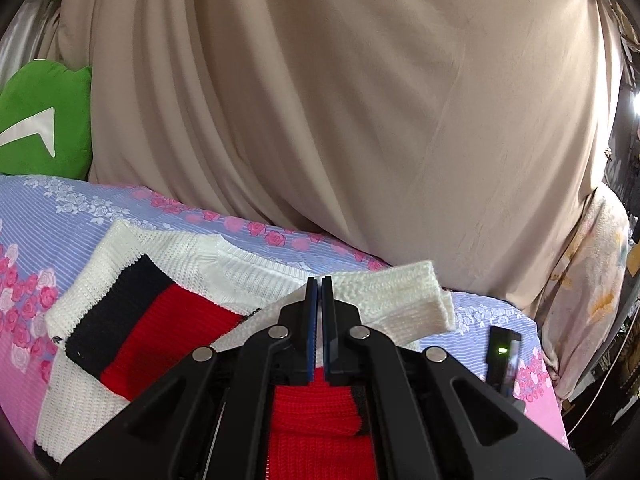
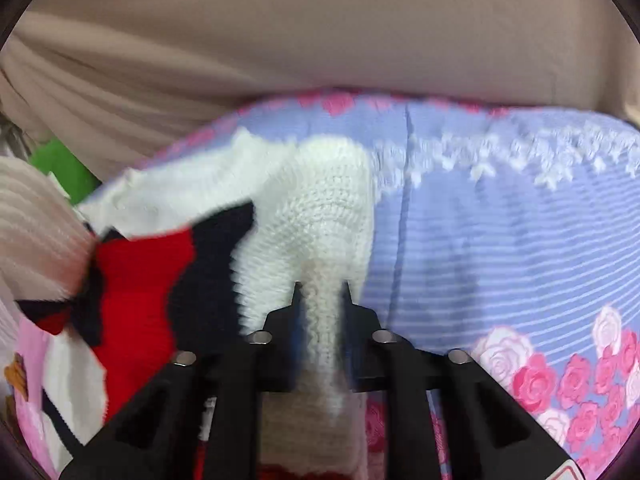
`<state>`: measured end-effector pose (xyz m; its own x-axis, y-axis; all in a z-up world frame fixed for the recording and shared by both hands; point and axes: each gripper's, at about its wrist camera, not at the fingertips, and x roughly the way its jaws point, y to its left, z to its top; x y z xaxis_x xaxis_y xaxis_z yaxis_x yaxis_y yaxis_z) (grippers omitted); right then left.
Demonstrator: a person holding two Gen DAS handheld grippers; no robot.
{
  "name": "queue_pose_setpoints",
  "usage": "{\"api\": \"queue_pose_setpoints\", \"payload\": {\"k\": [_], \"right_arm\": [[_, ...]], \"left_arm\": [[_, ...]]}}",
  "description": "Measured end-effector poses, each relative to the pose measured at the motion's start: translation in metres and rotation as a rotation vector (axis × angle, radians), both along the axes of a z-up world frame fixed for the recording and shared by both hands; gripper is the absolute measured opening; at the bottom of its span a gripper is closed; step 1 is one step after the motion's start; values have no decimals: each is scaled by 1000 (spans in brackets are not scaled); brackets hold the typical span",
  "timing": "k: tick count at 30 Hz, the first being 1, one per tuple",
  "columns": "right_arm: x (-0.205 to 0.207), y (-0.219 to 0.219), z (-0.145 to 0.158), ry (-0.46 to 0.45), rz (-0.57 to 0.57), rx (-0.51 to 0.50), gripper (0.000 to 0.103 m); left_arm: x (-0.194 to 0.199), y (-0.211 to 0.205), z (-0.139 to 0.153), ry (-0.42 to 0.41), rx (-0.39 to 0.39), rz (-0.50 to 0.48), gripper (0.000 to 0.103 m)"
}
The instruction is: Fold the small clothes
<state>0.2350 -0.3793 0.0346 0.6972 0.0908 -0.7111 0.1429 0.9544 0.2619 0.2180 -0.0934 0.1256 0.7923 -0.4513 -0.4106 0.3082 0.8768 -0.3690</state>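
A small knit sweater, white with red and navy bands, lies on a flowered bed sheet. One white sleeve cuff is folded across it, just behind the tips of my left gripper. That gripper is shut, and I see nothing between its pads. In the blurred right wrist view, the sweater hangs partly lifted. My right gripper is shut on its other white sleeve, which runs up between the fingers.
A beige draped cloth rises behind the bed. At the far left sits a green cushion. A small black device with a green light stands on the sheet at the right. Bare sheet stretches right of the sweater.
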Motion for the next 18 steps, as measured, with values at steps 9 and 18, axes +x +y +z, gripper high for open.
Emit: {"api": "queue_pose_setpoints", "payload": {"k": [9,18], "right_arm": [[-45,-31,2,-43,-83,-10,21],[-80,-11,-12,13,21,-42,19]], "left_arm": [[6,-18,-16,41,13,-12,1],[-7,-48,-21,33,18,-35,1]]}}
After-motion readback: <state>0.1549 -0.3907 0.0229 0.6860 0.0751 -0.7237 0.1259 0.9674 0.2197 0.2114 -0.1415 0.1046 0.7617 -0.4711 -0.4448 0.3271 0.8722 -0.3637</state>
